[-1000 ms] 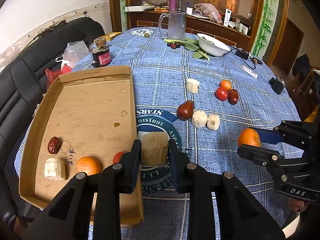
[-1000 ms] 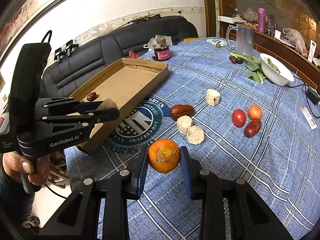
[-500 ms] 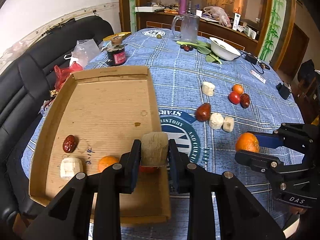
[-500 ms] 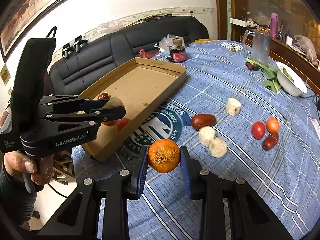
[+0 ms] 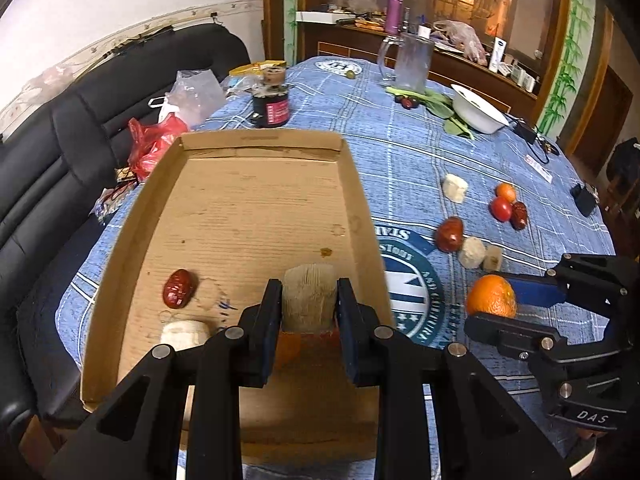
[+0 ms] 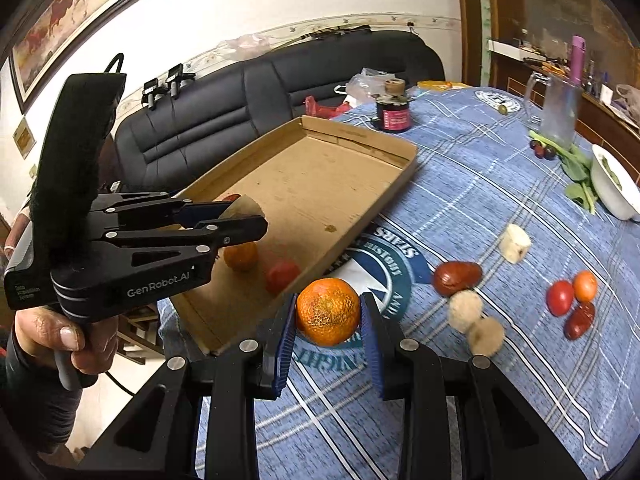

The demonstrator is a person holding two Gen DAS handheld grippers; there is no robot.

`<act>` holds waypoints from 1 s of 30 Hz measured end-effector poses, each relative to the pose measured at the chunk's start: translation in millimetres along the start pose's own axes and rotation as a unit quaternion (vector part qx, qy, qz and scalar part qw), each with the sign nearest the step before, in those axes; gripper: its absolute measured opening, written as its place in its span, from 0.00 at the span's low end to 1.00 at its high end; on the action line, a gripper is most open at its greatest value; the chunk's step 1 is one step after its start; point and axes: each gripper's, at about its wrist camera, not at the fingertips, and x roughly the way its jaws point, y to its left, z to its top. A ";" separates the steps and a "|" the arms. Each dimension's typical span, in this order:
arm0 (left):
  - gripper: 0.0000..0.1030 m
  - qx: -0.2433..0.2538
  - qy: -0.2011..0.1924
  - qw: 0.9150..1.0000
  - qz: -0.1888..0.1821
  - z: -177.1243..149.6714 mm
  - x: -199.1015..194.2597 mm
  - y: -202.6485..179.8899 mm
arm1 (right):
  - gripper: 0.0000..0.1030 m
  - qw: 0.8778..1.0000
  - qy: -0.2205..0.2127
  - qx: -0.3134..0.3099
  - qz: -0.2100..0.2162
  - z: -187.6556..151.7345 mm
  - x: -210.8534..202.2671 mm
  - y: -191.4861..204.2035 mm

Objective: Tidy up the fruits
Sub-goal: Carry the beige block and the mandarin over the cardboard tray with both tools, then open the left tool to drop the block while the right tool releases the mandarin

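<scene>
Now left claw [image 5: 309, 312] clamps pale chunk [image 5: 310, 295] over box [image 5: 256, 216]; right claw [image 6: 329, 334] clamps orange [image 6: 328, 311].

A blue plaid tablecloth [image 5: 400, 152] covers the table. At its far end stand a dark jar with a red label [image 5: 271, 109], a clear glass mug [image 5: 412, 65] and a white bowl [image 5: 478, 114] beside leafy greens [image 5: 440, 105]. A black leather sofa [image 6: 280, 88] lines the wall.

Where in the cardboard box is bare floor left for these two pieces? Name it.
Bare: the far half of the cardboard box, from the red date to the back wall. Crowded: the near end, with date, white chunk, small orange and tomato.
</scene>
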 end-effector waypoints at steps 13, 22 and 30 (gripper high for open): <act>0.23 -0.039 -0.003 0.999 0.015 13.3 5.8 42.3 | 0.30 1.000 0.003 -0.011 0.023 24.4 25.4 13.9; 0.23 -0.076 0.013 0.997 0.016 38.0 28.9 79.0 | 0.30 0.999 0.009 -0.006 0.033 53.4 60.4 14.7; 0.23 -0.070 0.042 0.996 0.023 46.4 54.2 79.2 | 0.30 0.998 0.042 -0.029 0.046 59.8 100.1 29.4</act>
